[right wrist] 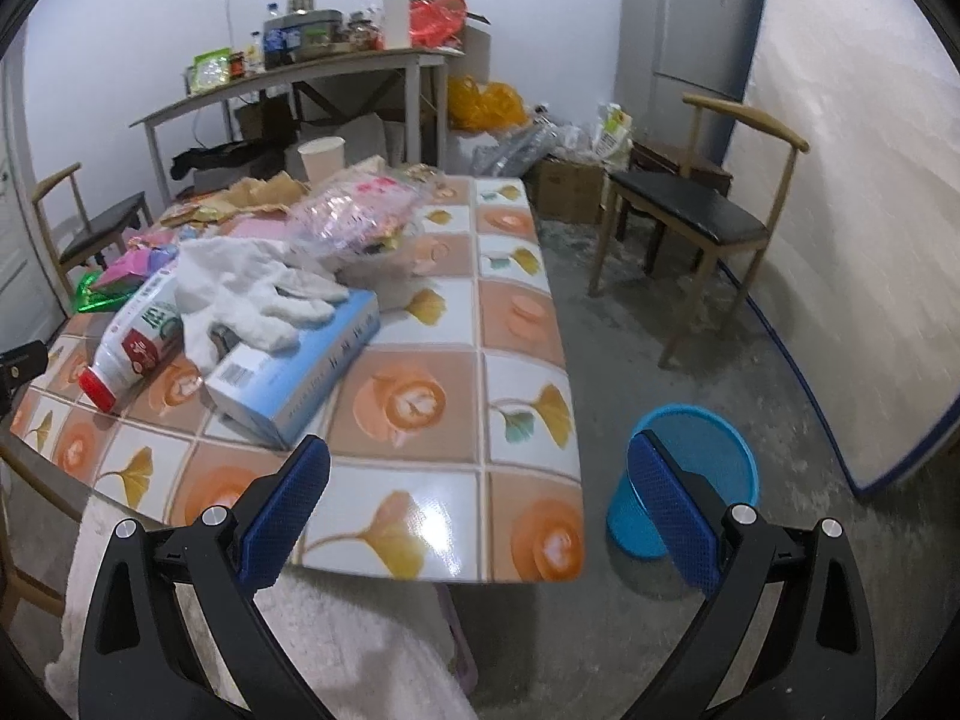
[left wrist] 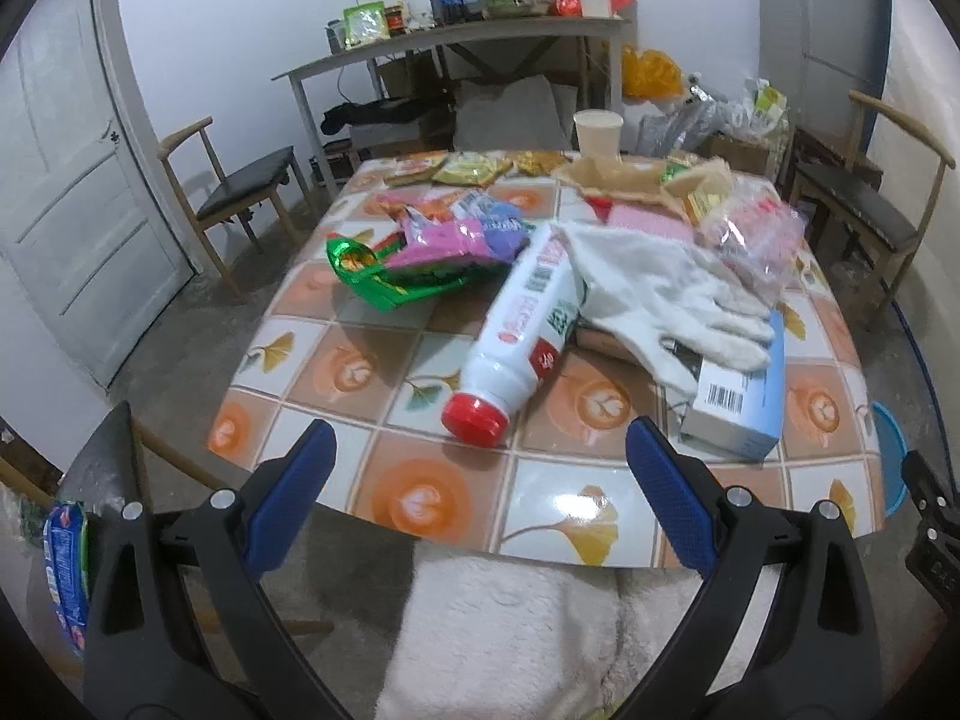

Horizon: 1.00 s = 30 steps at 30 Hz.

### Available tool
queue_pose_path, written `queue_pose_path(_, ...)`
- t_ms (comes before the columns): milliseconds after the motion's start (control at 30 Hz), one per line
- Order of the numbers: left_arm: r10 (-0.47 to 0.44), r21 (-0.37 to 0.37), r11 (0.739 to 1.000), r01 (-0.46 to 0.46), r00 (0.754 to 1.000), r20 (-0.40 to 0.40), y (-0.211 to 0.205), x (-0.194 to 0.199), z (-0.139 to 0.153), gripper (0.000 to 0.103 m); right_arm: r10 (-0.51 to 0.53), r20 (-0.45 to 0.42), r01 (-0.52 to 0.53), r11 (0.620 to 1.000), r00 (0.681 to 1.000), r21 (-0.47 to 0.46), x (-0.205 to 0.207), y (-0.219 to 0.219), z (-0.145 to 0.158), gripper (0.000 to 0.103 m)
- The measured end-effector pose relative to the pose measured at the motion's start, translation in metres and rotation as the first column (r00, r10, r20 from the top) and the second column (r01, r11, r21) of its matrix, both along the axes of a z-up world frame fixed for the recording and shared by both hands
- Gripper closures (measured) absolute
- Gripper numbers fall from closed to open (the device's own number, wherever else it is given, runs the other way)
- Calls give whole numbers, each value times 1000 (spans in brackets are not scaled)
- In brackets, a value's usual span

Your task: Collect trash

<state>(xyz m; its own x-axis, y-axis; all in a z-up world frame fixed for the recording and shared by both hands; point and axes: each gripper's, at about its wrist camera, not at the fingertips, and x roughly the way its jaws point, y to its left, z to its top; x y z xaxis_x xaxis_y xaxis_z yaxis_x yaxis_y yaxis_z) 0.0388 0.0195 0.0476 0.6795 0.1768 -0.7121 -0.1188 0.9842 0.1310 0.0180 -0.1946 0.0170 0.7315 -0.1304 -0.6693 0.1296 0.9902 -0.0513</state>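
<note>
A tiled table (left wrist: 420, 498) (right wrist: 420, 468) carries a litter of items. A white bottle with a red cap (left wrist: 522, 330) (right wrist: 135, 342) lies on its side near the front edge. Behind it sit a green foil wrapper (left wrist: 384, 276), pink and purple snack bags (left wrist: 456, 228), a white glove (left wrist: 672, 294) (right wrist: 252, 288), a blue box (left wrist: 744, 402) (right wrist: 300, 372), a clear plastic bag (left wrist: 756, 228) (right wrist: 360, 210) and a paper cup (left wrist: 597, 132) (right wrist: 322, 156). My left gripper (left wrist: 480, 498) hangs open before the bottle. My right gripper (right wrist: 480, 504) is open over the table's right corner, beside a blue bin (right wrist: 690, 474) on the floor.
Wooden chairs (left wrist: 240, 192) (right wrist: 702, 222) stand left and right of the table. A cluttered side table (left wrist: 456, 42) is at the back wall, with boxes and bags (right wrist: 564, 150) beside it. A fridge (right wrist: 690, 30) and a door (left wrist: 66, 180) flank the room. A white fleece garment (left wrist: 510, 630) lies below the grippers.
</note>
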Motion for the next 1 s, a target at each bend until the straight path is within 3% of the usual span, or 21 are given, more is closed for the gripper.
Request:
queue_pose_path(267, -94, -152, 983, 104, 993, 77, 12, 12, 15, 10, 86, 52, -87, 996, 995, 5, 23, 13, 16, 6)
queue_pose_path(367, -175, -215, 956, 202, 975, 136, 14, 20, 16, 10, 139, 96, -140, 990, 986, 11, 28, 18, 23, 6)
queue_pose_path(500, -201, -260, 932, 253, 957, 210, 15, 28, 12, 10, 164, 101, -163, 986, 981, -17, 41, 25, 27, 6)
queue_pose_path(600, -239, -284, 912, 296, 946, 217, 12, 37, 6, 10, 152, 91, -153, 988, 984, 5, 52, 24, 29, 6)
queue_pose_path(733, -322, -357, 850, 386, 919, 226, 3, 46, -2, 10, 113, 79, -115, 993, 990, 26, 65, 16, 33, 6)
queue_pose_path(900, -374, -365, 822, 437, 898, 231, -13, 54, -14, 10, 102, 98, -113, 987, 990, 116, 88, -2, 42, 10)
queue_pose_path(1000, -417, -384, 793, 474, 881, 225, -22, 57, -23, 10, 111, 101, -133, 958, 989, 253, 109, -18, 44, 16)
